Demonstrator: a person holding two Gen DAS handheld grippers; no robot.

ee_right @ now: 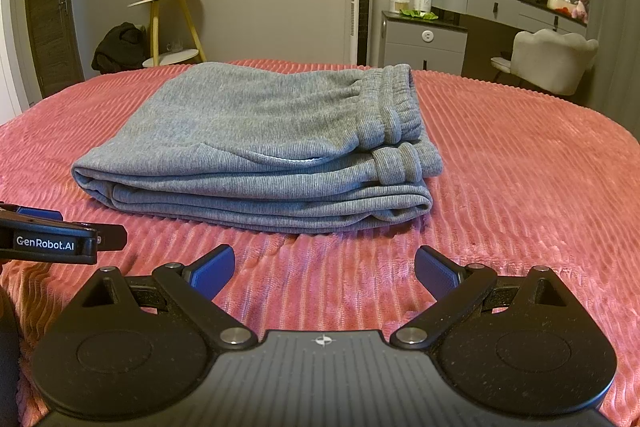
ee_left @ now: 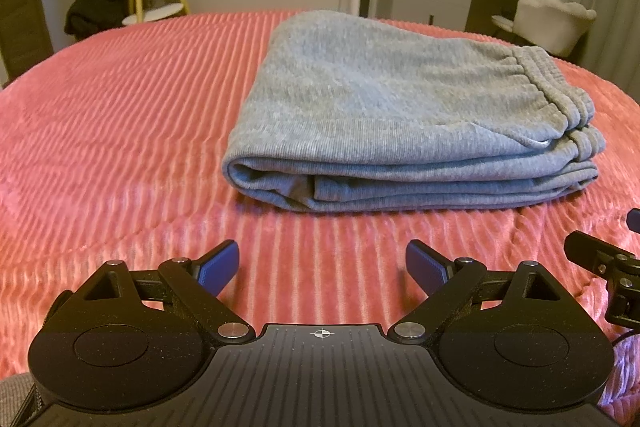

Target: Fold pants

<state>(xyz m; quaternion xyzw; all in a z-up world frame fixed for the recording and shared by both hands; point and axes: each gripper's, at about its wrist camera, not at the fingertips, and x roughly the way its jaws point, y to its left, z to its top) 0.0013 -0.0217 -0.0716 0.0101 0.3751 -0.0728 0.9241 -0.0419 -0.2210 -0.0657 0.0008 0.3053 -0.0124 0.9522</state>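
We see the grey pants point(ee_left: 400, 131) folded into a stack on the pink bedspread point(ee_left: 120, 131). Our left gripper point(ee_left: 322, 263) and right gripper point(ee_right: 324, 267) hover near it, both spread wide, holding nothing.

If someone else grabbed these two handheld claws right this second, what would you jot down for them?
Left gripper: open, holding nothing, hovering over the bedspread just short of the pants.
Right gripper: open, holding nothing, beside the left one and also short of the pants.
Grey pants: lying on the pink ribbed bedspread in a compact stack of several layers, elastic waistband on top at the right side, rounded fold edge at the left.
Done: the folding looks complete; the stack is fairly square and nothing trails out.
Left: probably nothing beyond a final tidy, if you want the edges neater.
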